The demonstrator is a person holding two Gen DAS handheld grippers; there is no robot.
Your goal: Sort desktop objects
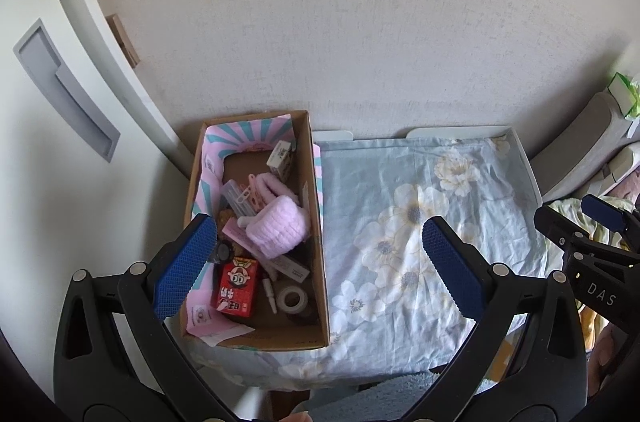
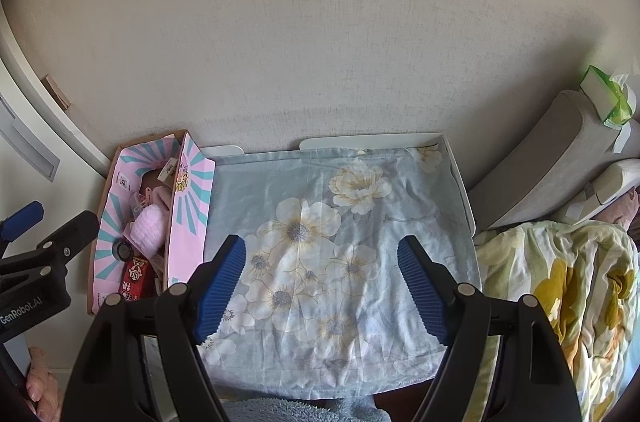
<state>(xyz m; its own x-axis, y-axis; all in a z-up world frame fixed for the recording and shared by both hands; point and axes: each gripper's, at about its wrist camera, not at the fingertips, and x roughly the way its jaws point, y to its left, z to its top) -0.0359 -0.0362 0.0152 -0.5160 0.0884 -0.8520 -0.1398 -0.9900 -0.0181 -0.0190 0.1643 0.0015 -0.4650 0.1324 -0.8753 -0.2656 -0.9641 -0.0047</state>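
Box (image 1: 256, 230) lying below left gripper (image 1: 320, 254), well left of right gripper (image 2: 322, 286); both spread, empty.

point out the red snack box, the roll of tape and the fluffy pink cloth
red snack box (image 1: 237, 287), left wrist view, on its printed front
roll of tape (image 1: 292, 299), left wrist view, on its top rim
fluffy pink cloth (image 1: 280, 227), left wrist view, on its middle fold

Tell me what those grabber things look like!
Each gripper, left gripper and right gripper, has black plastic arms with silver rivets and two fingers covered in bumpy blue rubber. White letters are printed on their sides.
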